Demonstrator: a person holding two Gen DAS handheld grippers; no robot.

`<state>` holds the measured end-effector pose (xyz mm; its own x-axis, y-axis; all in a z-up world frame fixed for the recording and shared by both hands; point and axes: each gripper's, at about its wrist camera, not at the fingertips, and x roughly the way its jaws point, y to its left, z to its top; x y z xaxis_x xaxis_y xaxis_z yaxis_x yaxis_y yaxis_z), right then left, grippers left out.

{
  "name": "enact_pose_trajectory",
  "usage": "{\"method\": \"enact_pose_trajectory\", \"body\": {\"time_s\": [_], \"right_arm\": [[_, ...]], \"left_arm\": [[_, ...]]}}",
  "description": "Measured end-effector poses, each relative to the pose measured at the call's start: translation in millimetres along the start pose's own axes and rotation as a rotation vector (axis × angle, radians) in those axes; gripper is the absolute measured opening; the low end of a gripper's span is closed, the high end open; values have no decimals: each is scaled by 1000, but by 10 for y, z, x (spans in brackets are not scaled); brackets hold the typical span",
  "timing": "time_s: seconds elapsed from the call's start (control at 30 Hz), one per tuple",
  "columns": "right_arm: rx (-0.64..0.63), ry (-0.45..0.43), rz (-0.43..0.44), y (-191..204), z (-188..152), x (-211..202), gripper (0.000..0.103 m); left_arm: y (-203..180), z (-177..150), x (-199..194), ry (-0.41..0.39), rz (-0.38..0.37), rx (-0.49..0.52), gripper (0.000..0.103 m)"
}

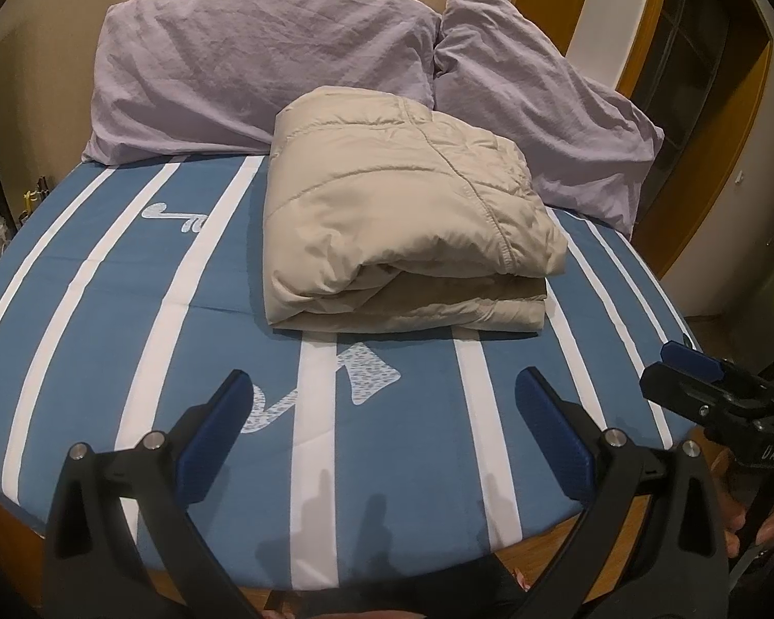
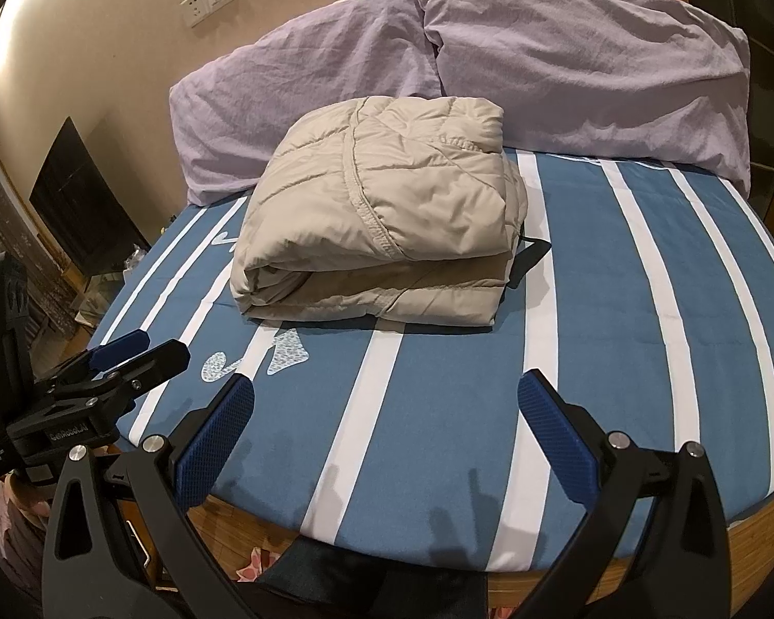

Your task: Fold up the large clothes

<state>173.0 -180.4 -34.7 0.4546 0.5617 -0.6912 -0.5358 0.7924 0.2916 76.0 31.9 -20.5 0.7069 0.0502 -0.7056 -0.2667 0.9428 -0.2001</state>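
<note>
1. Left wrist view: your left gripper (image 1: 384, 387) has its jaws spread wide with nothing between them, hovering over the striped blue sheet (image 1: 103, 335) near the bed's front edge. The beige padded jacket (image 1: 402, 216) lies folded ahead, its far end touching the purple pillows (image 1: 263, 56). Your right gripper (image 1: 665, 369) shows at the right edge; whether it is spread cannot be told here.

2. Right wrist view: your right gripper (image 2: 385, 387) is spread wide and holds nothing. The folded jacket (image 2: 382, 216) lies apart from both tools.
</note>
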Motion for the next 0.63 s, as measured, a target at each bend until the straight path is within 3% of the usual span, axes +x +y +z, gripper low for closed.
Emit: {"method": "enact_pose_trajectory", "body": {"time_s": [0.63], "right_arm": [[5,3,2,-27,34,-7,102]], "left_arm": [[2,8,17,2,-4,-3,101]]}}
